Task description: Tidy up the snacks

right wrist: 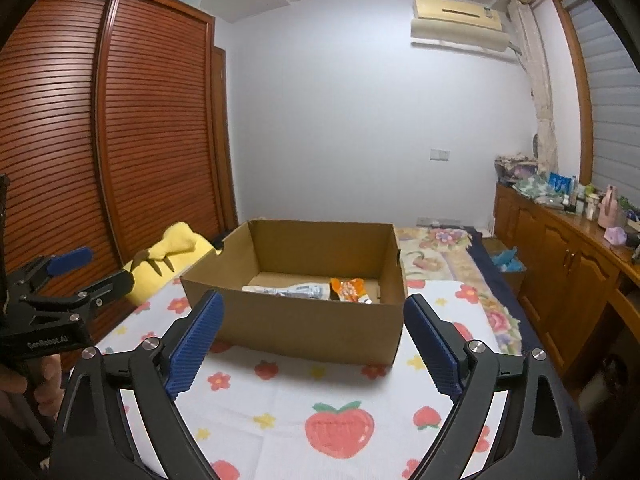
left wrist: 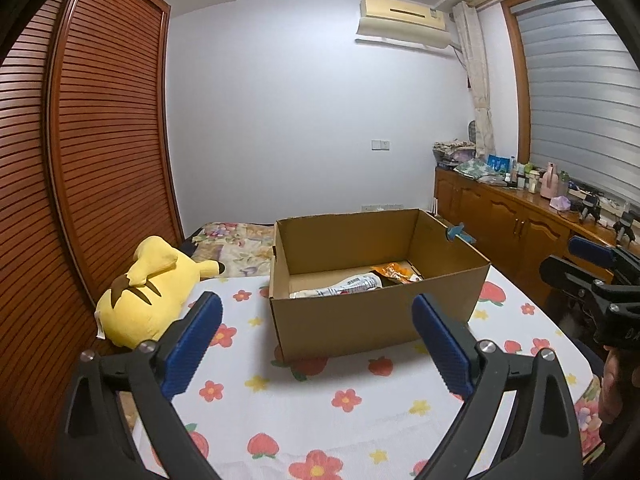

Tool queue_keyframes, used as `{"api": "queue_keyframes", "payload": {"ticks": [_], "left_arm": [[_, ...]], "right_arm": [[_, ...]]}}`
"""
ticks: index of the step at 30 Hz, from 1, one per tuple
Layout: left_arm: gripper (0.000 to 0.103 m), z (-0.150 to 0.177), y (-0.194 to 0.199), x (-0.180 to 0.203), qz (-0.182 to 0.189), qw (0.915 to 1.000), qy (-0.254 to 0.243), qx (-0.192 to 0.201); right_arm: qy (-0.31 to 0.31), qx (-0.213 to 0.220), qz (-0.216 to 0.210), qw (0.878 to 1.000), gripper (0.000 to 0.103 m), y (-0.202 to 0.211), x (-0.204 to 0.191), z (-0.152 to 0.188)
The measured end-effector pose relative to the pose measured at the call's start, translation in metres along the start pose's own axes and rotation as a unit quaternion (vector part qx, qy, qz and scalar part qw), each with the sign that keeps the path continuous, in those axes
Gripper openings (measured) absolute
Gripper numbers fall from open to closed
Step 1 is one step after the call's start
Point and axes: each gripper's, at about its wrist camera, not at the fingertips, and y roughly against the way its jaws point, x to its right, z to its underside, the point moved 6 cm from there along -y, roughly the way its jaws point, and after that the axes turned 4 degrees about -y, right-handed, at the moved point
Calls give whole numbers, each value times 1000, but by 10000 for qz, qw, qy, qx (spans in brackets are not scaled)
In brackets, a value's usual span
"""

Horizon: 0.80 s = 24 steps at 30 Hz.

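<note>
An open cardboard box [left wrist: 372, 316] stands on a bed with a white fruit-and-flower sheet [left wrist: 304, 412]; it also shows in the right wrist view [right wrist: 296, 324]. Inside lie a white snack packet [left wrist: 344, 285] and an orange snack packet [left wrist: 398, 272], seen too in the right wrist view as the white packet [right wrist: 288, 290] and the orange packet [right wrist: 349, 289]. My left gripper [left wrist: 318, 340] is open and empty, short of the box. My right gripper [right wrist: 312, 340] is open and empty, also short of the box. Each gripper appears at the edge of the other's view.
A yellow plush toy [left wrist: 148, 288] lies left of the box by a slatted wooden wardrobe [left wrist: 92, 152]. A floral quilt [right wrist: 440, 252] lies beyond the box. A wooden cabinet [left wrist: 516, 224] with bottles and clutter runs along the right wall.
</note>
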Motion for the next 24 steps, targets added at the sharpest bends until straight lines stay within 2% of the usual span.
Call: {"api": "queue_keyframes", "payload": {"ticks": [9,14,24], "left_arm": [[97,4,16,3,28,10000,-40,-1],[97,12,19,4,136,9999,27,-51],[97,19,19,2,122,9998,45,-119]], "right_arm": [[-93,164,338,9992,93,22,4,7],[-110,136,380,9991,93,26,5,13],[-103,56,386,9992,93,26,3,22]]}}
